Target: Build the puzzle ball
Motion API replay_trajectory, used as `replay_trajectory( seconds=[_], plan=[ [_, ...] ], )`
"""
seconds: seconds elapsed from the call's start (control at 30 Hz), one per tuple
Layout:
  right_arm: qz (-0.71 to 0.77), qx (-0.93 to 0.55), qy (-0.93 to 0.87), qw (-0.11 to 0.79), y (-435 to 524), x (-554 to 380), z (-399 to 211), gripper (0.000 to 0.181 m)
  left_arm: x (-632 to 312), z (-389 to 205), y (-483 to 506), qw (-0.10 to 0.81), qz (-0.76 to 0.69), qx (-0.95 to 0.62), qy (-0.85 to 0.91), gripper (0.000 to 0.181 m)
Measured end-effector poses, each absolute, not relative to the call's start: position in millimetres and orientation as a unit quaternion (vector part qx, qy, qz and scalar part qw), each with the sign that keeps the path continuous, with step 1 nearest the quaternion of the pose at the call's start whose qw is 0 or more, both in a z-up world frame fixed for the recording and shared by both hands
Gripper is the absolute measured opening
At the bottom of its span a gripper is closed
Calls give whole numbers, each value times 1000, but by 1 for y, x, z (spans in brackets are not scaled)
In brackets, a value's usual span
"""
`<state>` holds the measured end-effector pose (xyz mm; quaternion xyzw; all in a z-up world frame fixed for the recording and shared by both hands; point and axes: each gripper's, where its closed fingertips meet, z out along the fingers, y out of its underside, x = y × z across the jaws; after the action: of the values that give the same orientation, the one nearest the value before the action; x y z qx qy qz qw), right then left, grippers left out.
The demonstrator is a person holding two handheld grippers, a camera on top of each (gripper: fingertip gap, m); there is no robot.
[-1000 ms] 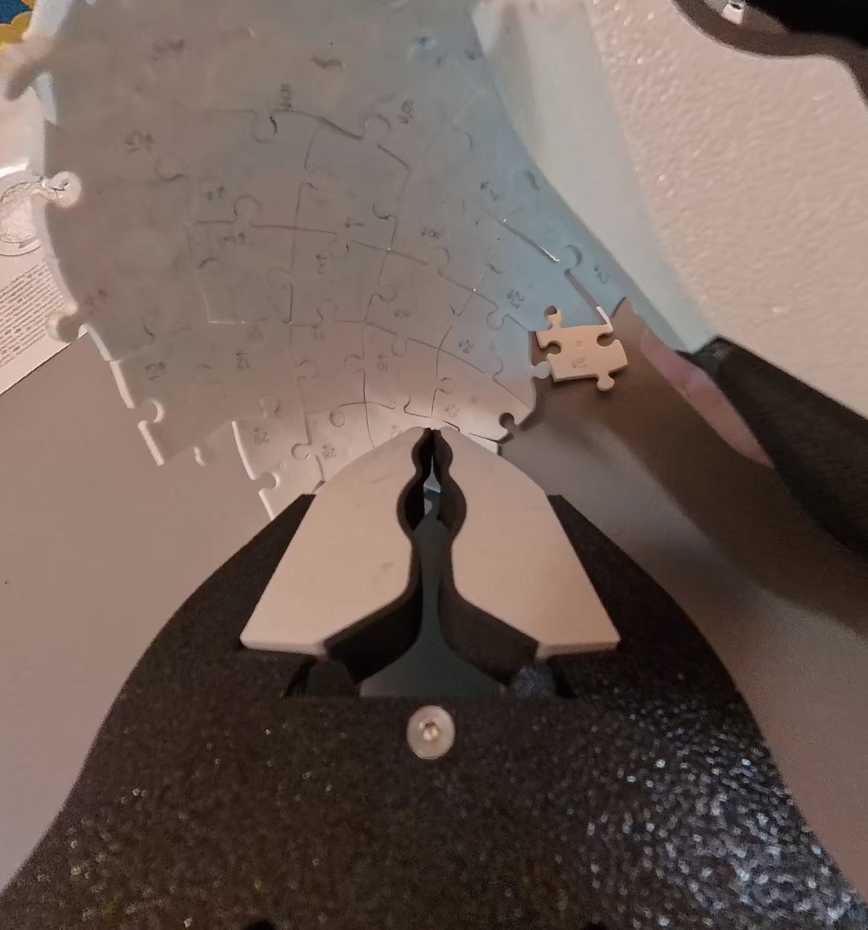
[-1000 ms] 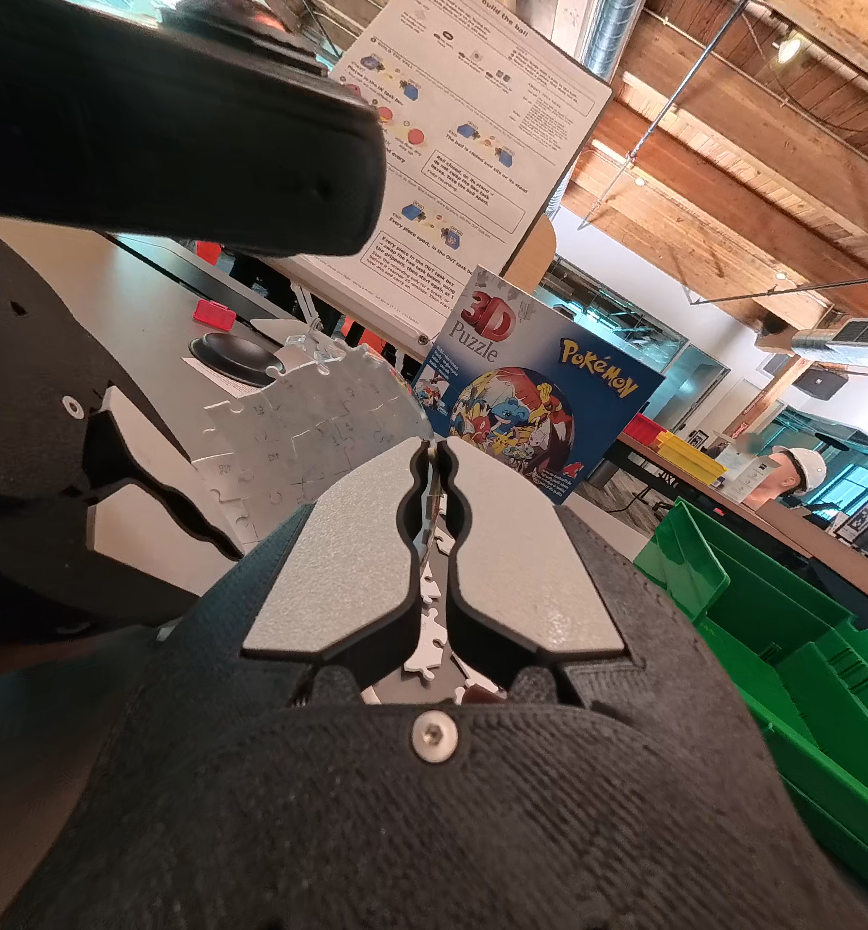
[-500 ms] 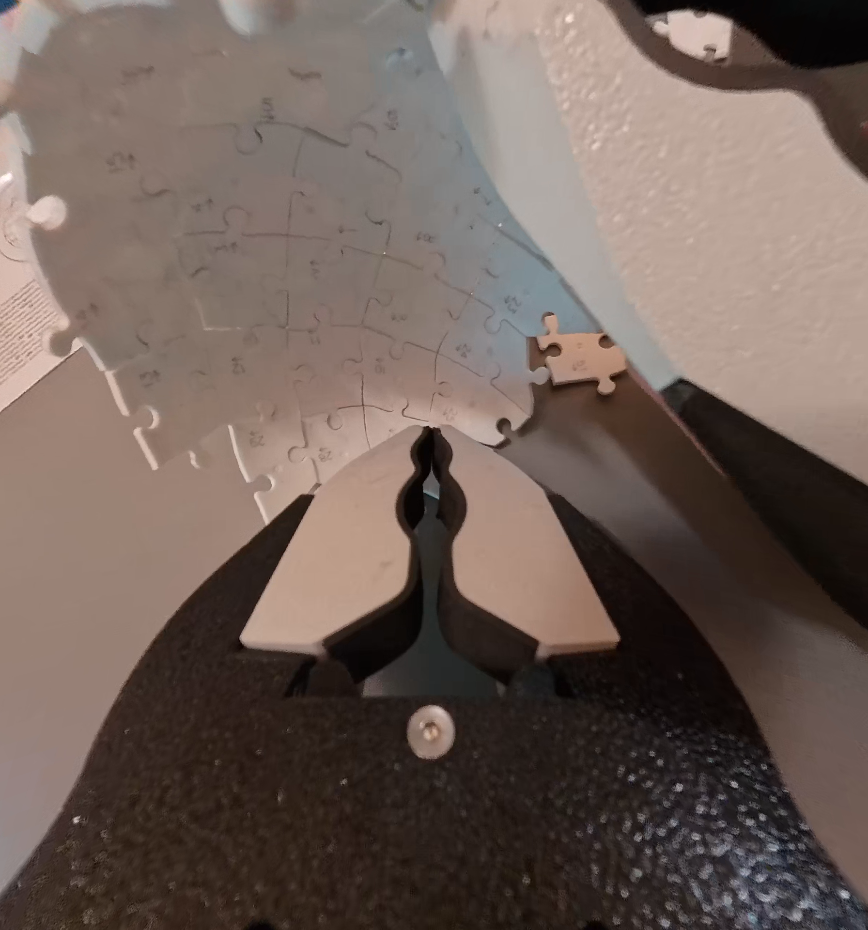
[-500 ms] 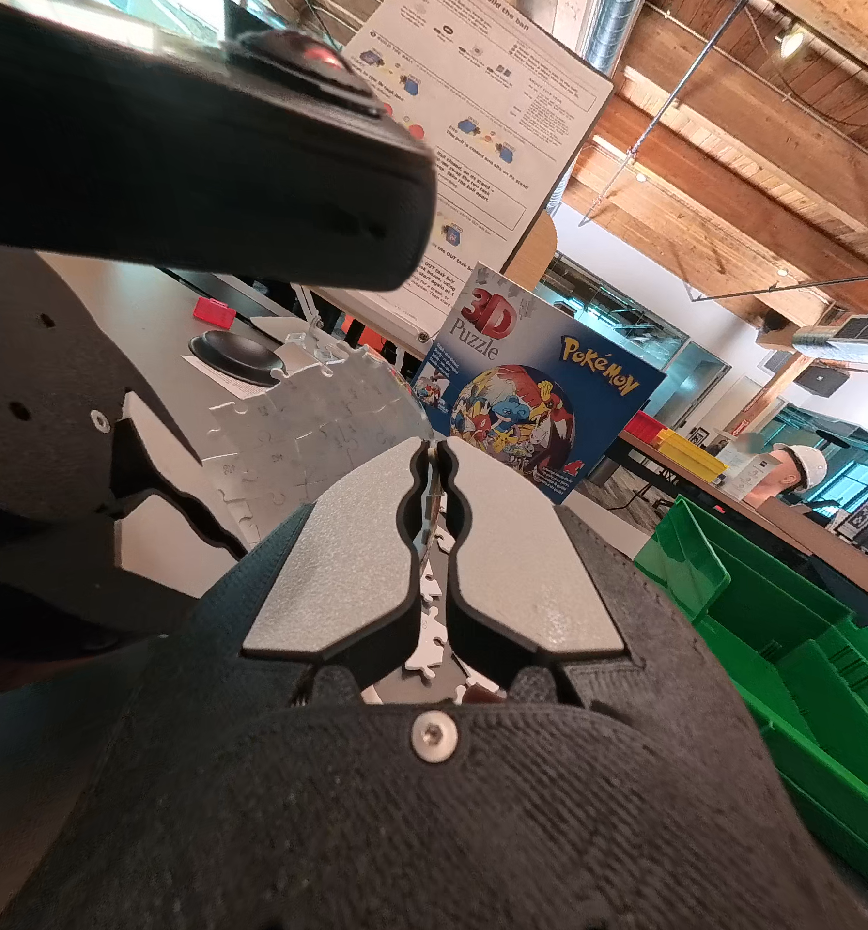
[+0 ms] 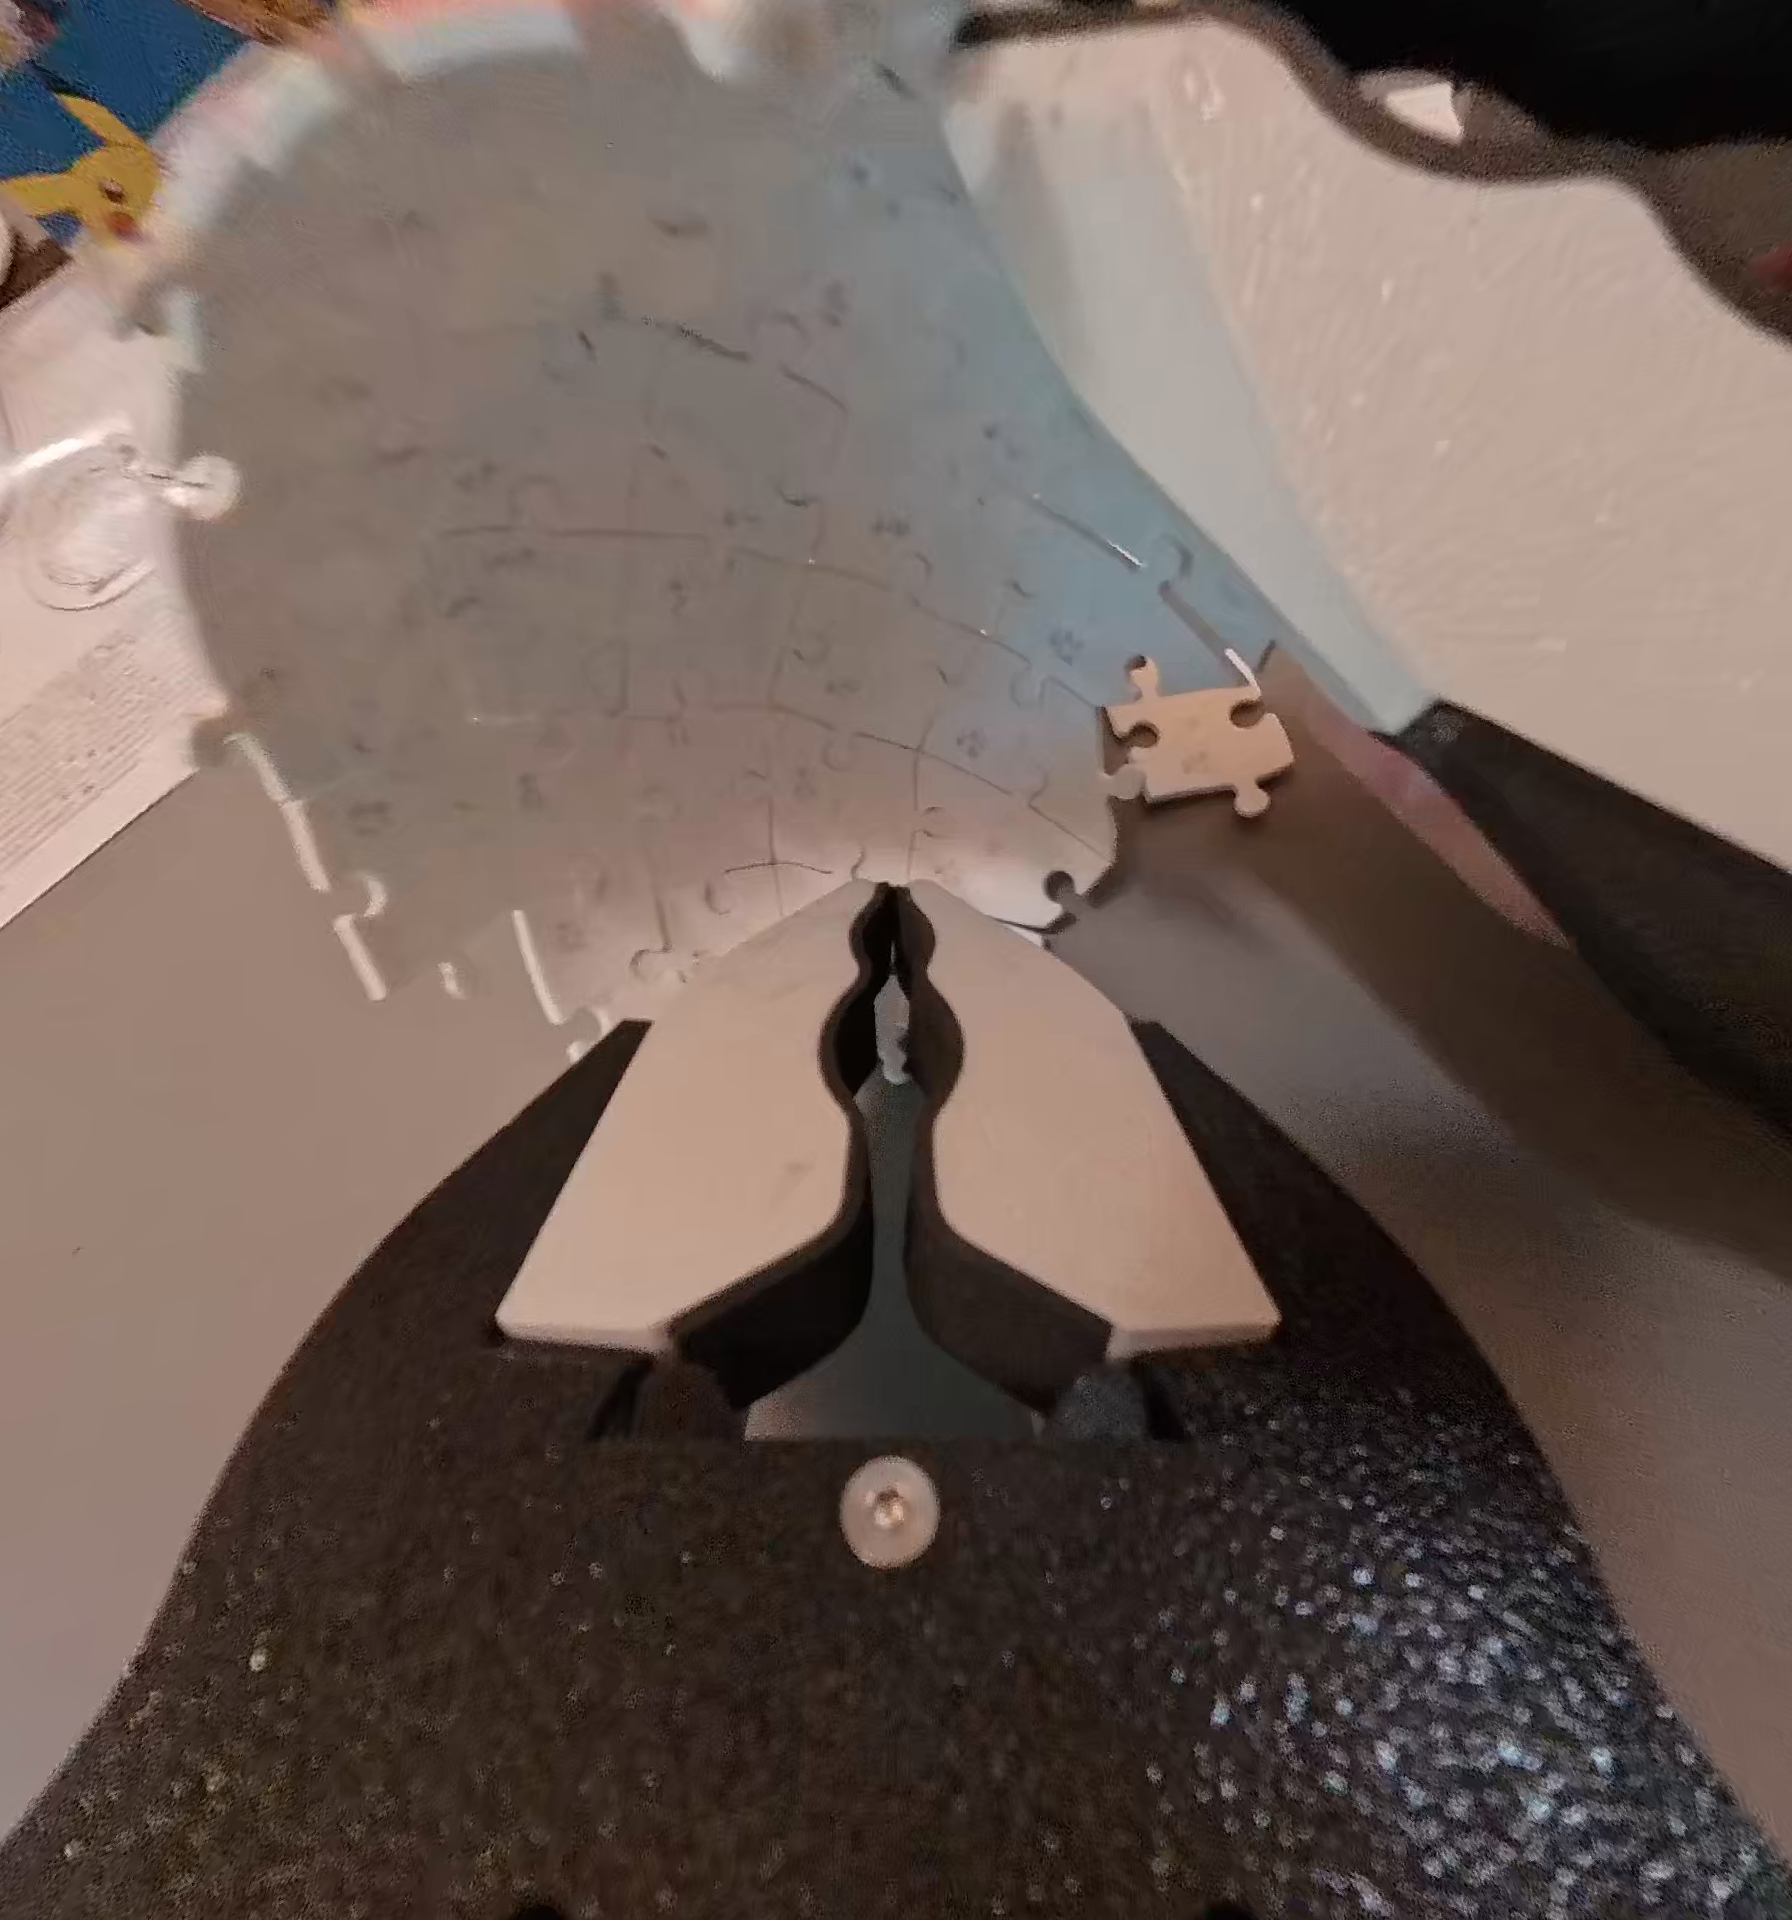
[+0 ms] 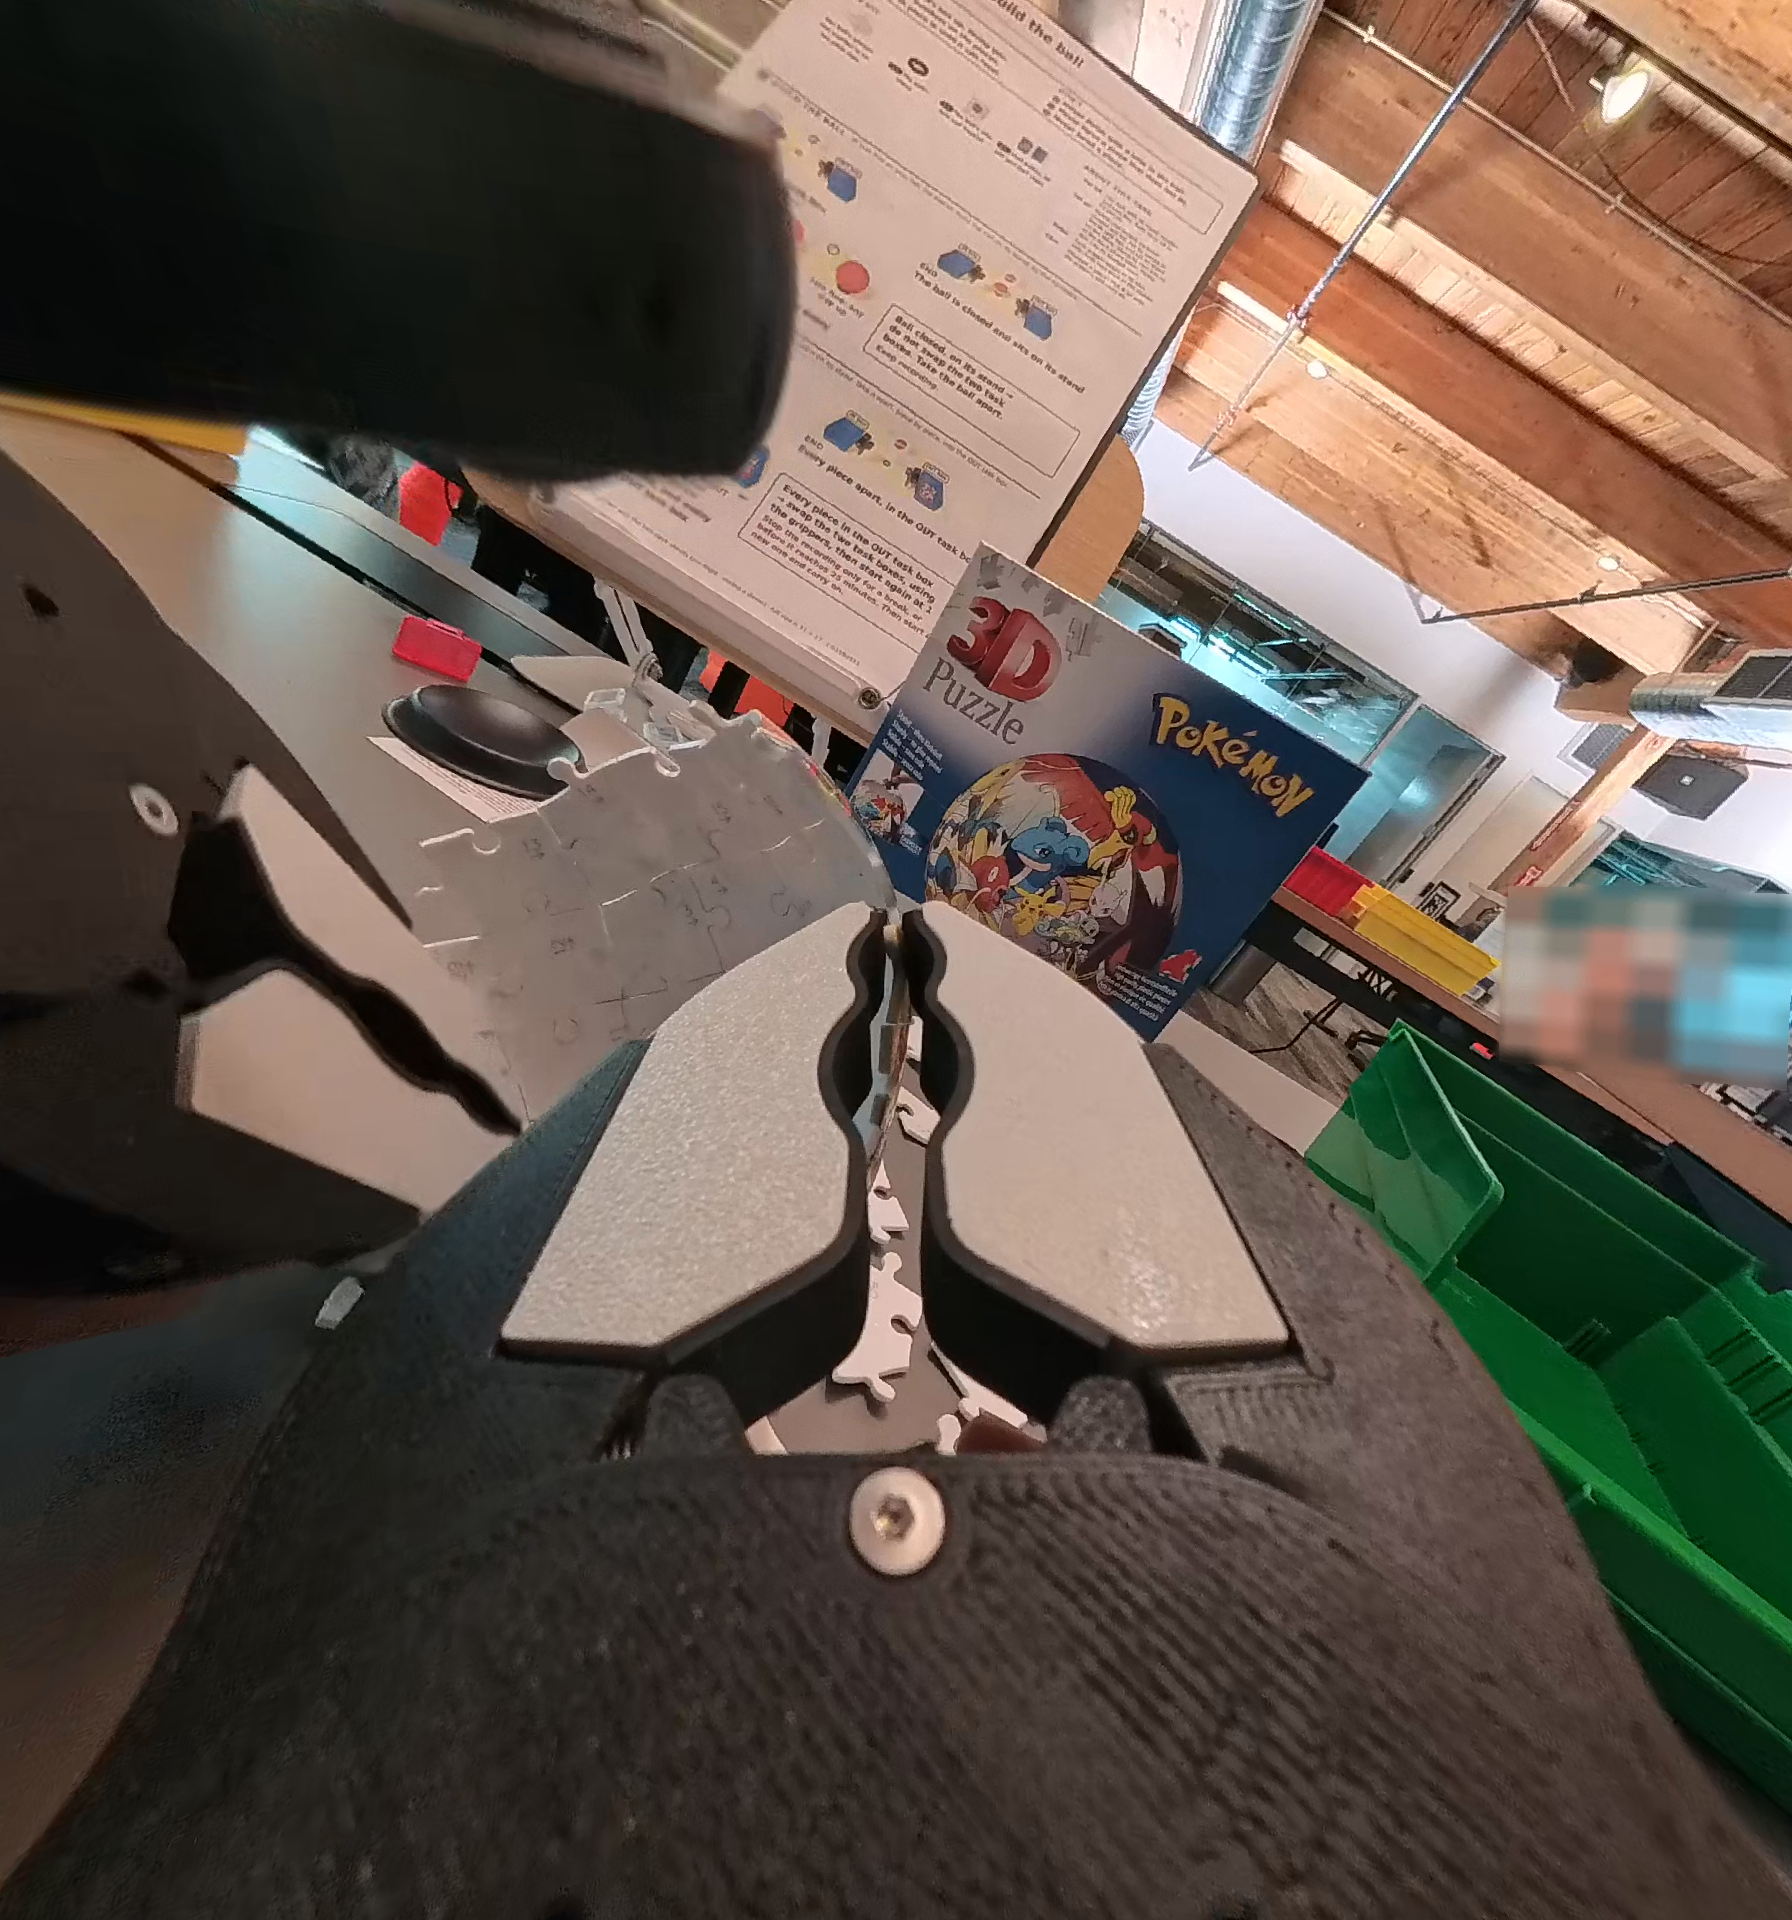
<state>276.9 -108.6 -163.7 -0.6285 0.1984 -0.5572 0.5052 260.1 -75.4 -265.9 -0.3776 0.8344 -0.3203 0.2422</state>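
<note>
The left claw (image 5: 892, 914) is clenched on the bottom rim of a curved, part-built puzzle shell (image 5: 643, 540), whose pale grey inner face fills the left wrist view, raised above the grey surface (image 5: 144, 1143). To the right lies one loose puzzle piece (image 5: 1198, 743), just beside the shell's ragged lower-right edge. Whether it touches the shell or rests on the surface cannot be told.

The right claw (image 6: 897, 925) is also clenched, gripping the same shell (image 6: 663, 894) edge-on along another stretch of rim.

The step in hand looks like two-handed steadying or turning of the shell. To do it well, I judge both grips should stay light and move together, since twisting one against the other could pop the joined pieces apart.

The left wrist view alone shows the shell's inner seams, the open notches along its edge and the loose piece. The right wrist view alone shows the upright blue puzzle box (image 6: 1100, 831), a white instruction board (image 6: 975, 312) behind it, a black dish (image 6: 476, 732), green bins (image 6: 1598, 1299) at far right, and a few loose white pieces (image 6: 887, 1340) lying below its claw.
</note>
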Motion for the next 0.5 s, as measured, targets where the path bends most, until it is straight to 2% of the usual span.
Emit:
replay_trajectory(
  seconds=[0.5],
  plan=[
    [-558, -631, 198, 502, -108, 278, -165, 4, 260, -273, -78, 224, -286, -382, 850, 0]
  ],
)
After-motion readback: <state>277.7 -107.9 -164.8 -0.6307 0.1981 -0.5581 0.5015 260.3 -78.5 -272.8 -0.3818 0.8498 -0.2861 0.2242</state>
